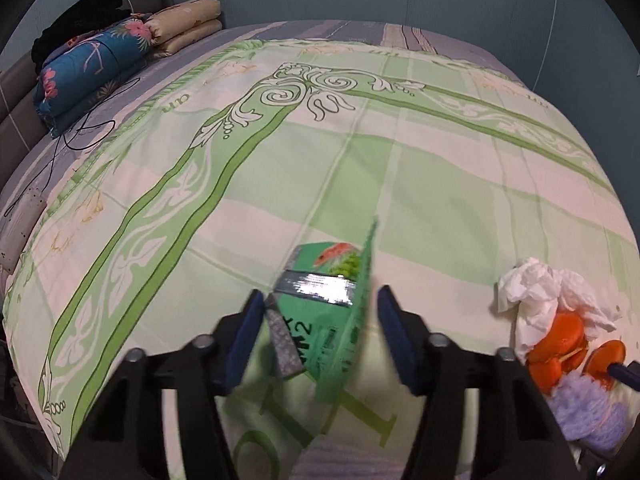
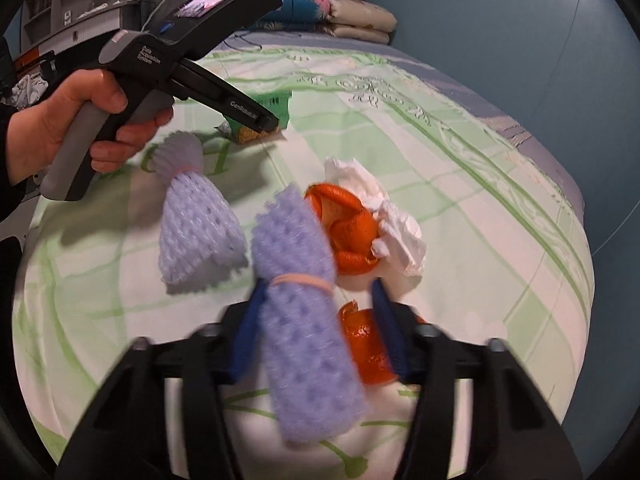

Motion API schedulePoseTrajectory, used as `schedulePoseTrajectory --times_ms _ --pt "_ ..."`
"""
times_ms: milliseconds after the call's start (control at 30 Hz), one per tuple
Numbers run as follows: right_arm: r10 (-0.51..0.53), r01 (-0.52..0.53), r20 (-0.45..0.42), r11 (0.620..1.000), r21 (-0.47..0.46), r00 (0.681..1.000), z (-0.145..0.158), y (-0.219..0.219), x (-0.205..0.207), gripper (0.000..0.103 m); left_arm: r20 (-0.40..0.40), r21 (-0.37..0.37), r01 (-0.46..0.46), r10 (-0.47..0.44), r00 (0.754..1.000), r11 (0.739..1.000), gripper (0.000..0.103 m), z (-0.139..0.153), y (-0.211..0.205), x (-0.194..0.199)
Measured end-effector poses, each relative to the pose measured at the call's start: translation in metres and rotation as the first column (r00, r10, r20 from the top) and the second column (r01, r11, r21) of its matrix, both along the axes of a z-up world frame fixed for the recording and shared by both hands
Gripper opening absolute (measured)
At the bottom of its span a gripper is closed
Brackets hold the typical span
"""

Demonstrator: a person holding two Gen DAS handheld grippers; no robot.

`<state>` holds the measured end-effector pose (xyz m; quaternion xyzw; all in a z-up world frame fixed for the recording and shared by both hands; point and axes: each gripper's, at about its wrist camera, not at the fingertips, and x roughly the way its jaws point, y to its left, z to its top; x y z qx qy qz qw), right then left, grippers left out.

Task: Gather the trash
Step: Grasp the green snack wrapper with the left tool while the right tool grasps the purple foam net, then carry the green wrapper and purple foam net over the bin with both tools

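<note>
Both wrist cams close, facing bed (image 1: 400, 140) — share tissue (image 1: 532, 292).

Two lilac foam fruit nets: one (image 2: 308, 320) bound with a rubber band, one (image 2: 192, 220) tied at its neck. One green printed snack wrapper (image 1: 328, 312). One crumpled white paper tissue (image 2: 384, 216). Orange citrus peel: two pieces, the larger curled (image 2: 348, 224), the smaller (image 2: 368, 352) nearer the bedspread's near edge. Folded quilts at the bed's far corner: one blue floral (image 1: 92, 68), one beige (image 1: 188, 24). Handheld grippers: two.
</note>
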<state>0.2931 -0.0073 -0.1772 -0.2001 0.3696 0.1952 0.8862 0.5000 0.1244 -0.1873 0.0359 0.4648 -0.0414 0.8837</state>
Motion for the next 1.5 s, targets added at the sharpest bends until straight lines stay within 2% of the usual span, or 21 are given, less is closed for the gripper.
schedulePoseTrajectory --times_ms 33,233,400,500,567,667,833,1033,1200,1500 --pt "0.0 0.0 -0.007 1.0 0.003 1.0 -0.002 -0.001 0.001 0.03 -0.005 0.002 0.002 -0.002 1.0 1.0 0.04 -0.002 -0.001 0.001" --pt "-0.031 0.033 -0.025 0.998 0.052 0.999 -0.001 -0.011 0.003 0.026 0.016 0.021 -0.006 0.006 1.0 1.0 0.032 0.004 -0.001 -0.005" --pt "-0.109 0.109 -0.009 0.992 0.058 0.994 0.005 -0.031 0.004 0.025 0.034 -0.007 -0.014 0.014 0.999 1.0 0.032 0.018 0.002 -0.013" --pt "-0.158 0.158 -0.009 0.985 0.073 0.987 0.008 -0.048 0.005 0.025 0.036 -0.069 -0.026 0.029 0.999 0.997 0.032 0.028 0.008 -0.025" --pt "-0.185 0.184 0.005 0.98 0.07 0.983 0.012 -0.058 0.006 0.025 0.044 -0.084 -0.031 0.035 0.998 0.996 0.032 0.033 0.011 -0.033" --pt "-0.248 0.246 0.02 0.967 0.072 0.969 0.017 -0.074 0.006 0.025 0.055 -0.091 -0.026 0.031 0.998 0.996 0.032 0.04 0.011 -0.047" --pt "-0.339 0.331 0.036 0.934 0.135 0.94 0.038 -0.103 0.001 0.025 0.071 -0.121 -0.015 0.024 0.997 0.993 0.032 0.053 0.011 -0.073" --pt "-0.39 0.371 0.07 0.907 0.199 0.918 0.071 -0.127 -0.022 0.025 0.093 -0.194 -0.01 0.028 0.995 0.981 0.032 0.067 0.011 -0.11" --pt "-0.392 0.364 0.071 0.896 0.254 0.917 0.093 -0.14 -0.052 0.025 0.109 -0.244 -0.012 0.039 0.993 0.97 0.032 0.074 0.007 -0.141" --pt "-0.393 0.352 0.074 0.88 0.319 0.917 0.117 -0.156 -0.106 0.025 0.164 -0.283 0.037 0.01 0.986 0.959 0.032 0.095 -0.018 -0.196"
